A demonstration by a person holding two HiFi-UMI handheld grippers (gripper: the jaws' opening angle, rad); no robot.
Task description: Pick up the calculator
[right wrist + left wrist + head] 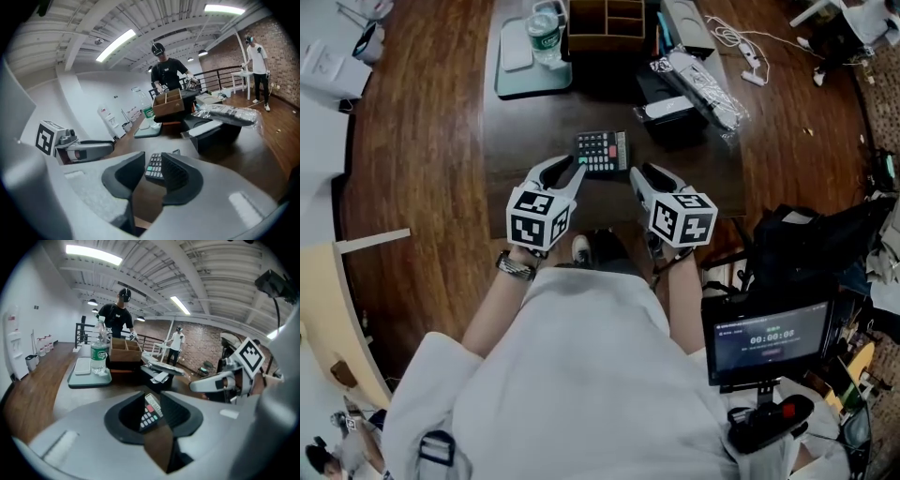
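A dark calculator (602, 152) with coloured keys lies flat on the dark table (525, 141), just beyond both grippers. My left gripper (565, 175) sits at its near-left corner, my right gripper (649, 178) at its near-right. In the left gripper view the jaws (152, 401) stand apart and frame the calculator (151, 412), which lies ahead of them, untouched. The right gripper view shows the same: jaws (153, 161) apart, calculator (155, 167) beyond the tips. Both grippers are open and hold nothing. Each gripper shows in the other's view: right (220, 380), left (89, 149).
A green tray (534, 80) with a water bottle (546, 33) stands at the back left, a wooden organizer (605, 23) behind the calculator. A black box (675, 112) and a foil-wrapped bundle (703, 84) lie at back right. A screen (769, 342) and bag (797, 234) are beside me.
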